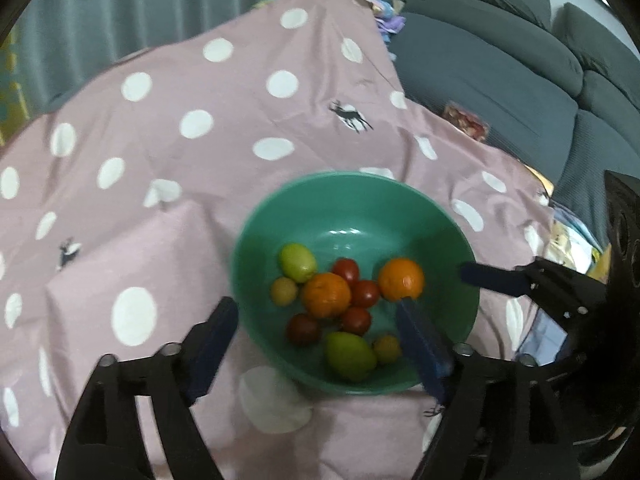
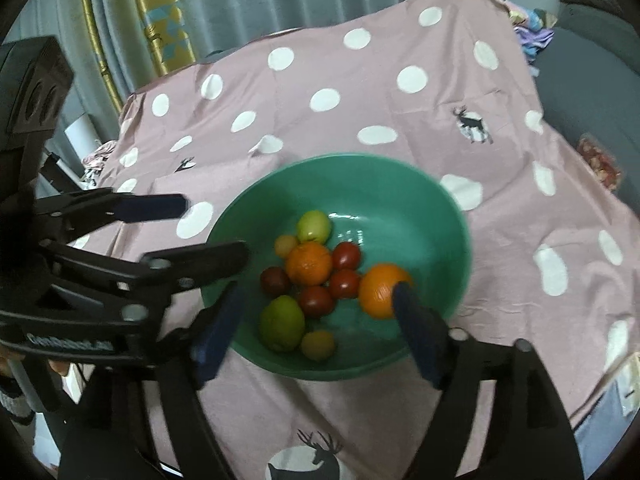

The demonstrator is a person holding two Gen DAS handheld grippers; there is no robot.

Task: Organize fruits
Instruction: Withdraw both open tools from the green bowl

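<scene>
A green bowl (image 1: pixel 352 200) stands on the pink dotted cloth and also shows in the right wrist view (image 2: pixel 384 184). It holds two oranges (image 1: pixel 326 295) (image 1: pixel 401 279), several red tomatoes (image 1: pixel 365 293), two green fruits (image 1: pixel 350 356) and two small yellowish fruits (image 1: pixel 284 291). My left gripper (image 1: pixel 316 320) is open above the bowl's near side, empty. My right gripper (image 2: pixel 318 300) is open over the bowl, empty; its right fingertip (image 2: pixel 402 292) is in front of one orange (image 2: pixel 380 290). The other orange (image 2: pixel 309 263) lies in the middle.
The pink cloth with white dots (image 1: pixel 192 128) covers the table. A grey sofa (image 1: pixel 500 80) stands at the right, with a patterned packet (image 1: pixel 466 122) by the cloth's edge. Curtains (image 2: pixel 248 4) hang behind. The right gripper's fingers (image 1: pixel 492 278) reach in from the right of the bowl.
</scene>
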